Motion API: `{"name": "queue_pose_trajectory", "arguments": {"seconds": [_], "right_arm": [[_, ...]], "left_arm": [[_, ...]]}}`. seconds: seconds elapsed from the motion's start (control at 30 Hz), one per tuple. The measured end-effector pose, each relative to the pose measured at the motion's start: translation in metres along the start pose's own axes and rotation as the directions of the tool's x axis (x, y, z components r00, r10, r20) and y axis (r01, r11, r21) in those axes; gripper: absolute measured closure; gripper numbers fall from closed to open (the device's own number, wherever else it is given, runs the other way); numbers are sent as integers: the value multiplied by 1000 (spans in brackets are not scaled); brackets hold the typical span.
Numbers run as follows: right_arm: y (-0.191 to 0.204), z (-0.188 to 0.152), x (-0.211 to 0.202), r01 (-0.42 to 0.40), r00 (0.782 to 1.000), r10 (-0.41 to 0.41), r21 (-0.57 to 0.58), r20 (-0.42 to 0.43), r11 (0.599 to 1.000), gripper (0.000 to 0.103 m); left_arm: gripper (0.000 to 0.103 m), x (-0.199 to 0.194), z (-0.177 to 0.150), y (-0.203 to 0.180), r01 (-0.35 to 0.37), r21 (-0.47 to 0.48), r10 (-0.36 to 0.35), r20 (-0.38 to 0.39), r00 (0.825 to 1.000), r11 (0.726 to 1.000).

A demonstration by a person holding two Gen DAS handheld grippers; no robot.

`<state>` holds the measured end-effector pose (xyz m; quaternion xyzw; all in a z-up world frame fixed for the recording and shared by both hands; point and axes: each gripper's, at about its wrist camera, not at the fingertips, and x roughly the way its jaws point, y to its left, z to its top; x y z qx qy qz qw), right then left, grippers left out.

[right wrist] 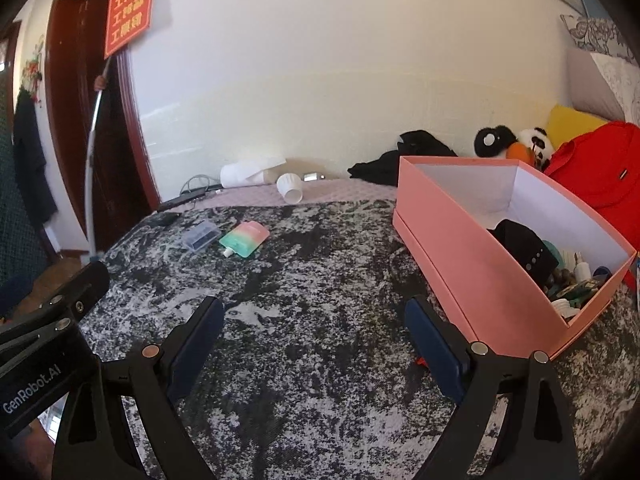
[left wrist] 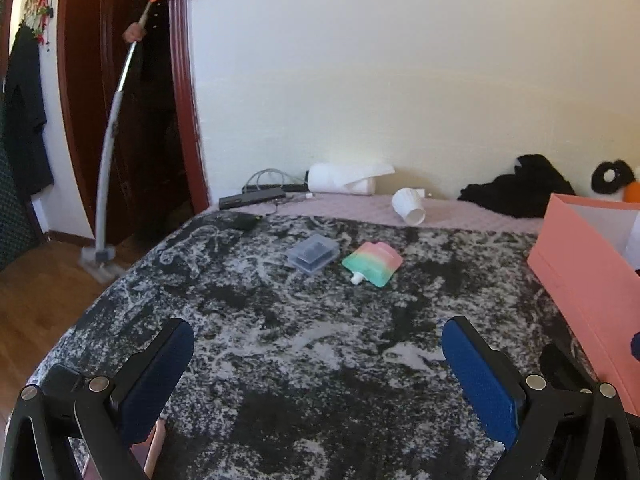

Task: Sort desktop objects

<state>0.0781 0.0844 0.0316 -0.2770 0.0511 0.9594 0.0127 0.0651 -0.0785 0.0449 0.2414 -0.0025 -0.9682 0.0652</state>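
Both grippers, left gripper (left wrist: 318, 346) and right gripper (right wrist: 314, 322), wide apart, empty; pink box (right wrist: 460, 236) contents half-hidden.

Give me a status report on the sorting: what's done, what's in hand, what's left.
Done: the pink box already holds several items, among them a black object and small bottles.

In hand: nothing. The left gripper and right gripper are both open and empty above the mottled cloth.

Left: the clear plastic case and the rainbow spouted pouch lie side by side on the cloth, outside the box.
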Motion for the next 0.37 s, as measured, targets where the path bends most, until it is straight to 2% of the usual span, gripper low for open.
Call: {"name": "queue_pose_trajectory", "arguments": {"seconds": [0.2, 0.37], "right_arm": [[0, 0, 1, 1, 1000, -1, -4, -11, 1000, 8], [0, -1, 1, -3, 1000, 3, -9, -14, 1000, 8]], "left_arm": [[1, -5, -1, -6, -11, 29, 10, 36, 999, 1000], [1, -6, 1, -5, -5, 46, 3, 38, 999, 999]]}}
